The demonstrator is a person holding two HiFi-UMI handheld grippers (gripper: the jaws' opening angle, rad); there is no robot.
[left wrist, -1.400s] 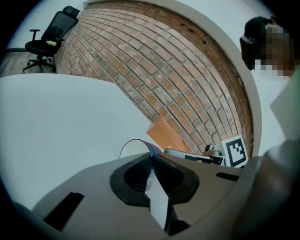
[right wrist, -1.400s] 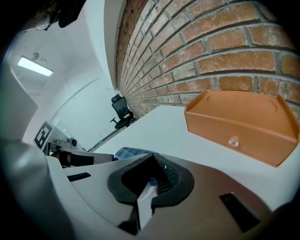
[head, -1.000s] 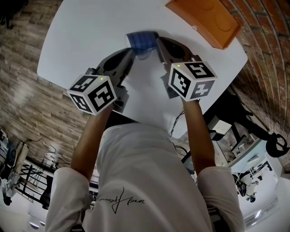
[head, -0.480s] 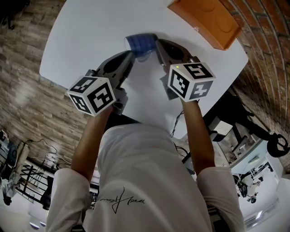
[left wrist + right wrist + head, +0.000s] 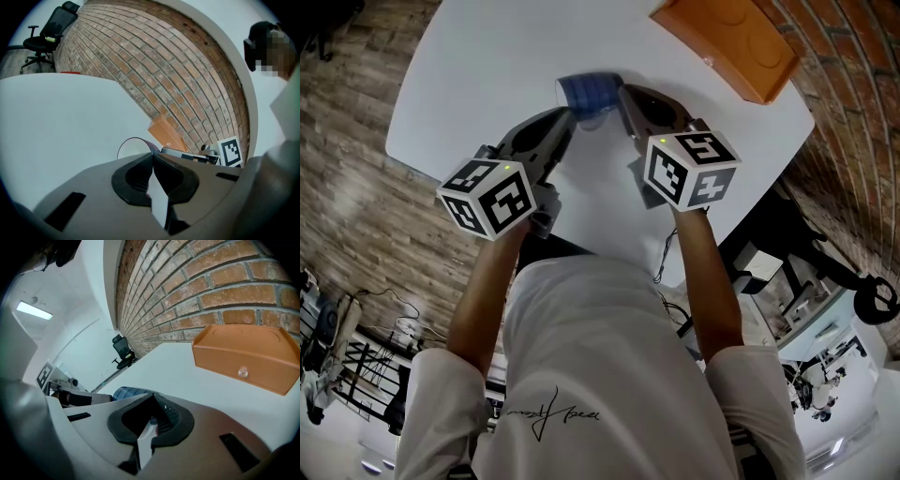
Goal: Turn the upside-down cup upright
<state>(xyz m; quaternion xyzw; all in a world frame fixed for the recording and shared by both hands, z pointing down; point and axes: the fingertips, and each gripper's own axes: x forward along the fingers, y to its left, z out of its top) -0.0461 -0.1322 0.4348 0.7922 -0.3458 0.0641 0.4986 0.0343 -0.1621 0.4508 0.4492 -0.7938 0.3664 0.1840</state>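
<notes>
Gripping: your left hand-held gripper [image 5: 571, 112] has its jaws pinched together on the rim of the cup [image 5: 589, 90].
Right hand-held gripper [image 5: 624, 92]: jaws closed on nothing, with the tip just beside the cup's far end; contact is hard to make out.
Cup: translucent blue and ribbed, tipped on its side between both tips, base hidden.
Counter [image 5: 478, 75]: smooth and white, with rounded corners.
Room: orange box [image 5: 727, 37], brick wall [image 5: 154, 61], wood-plank floor [image 5: 347, 187].
</notes>
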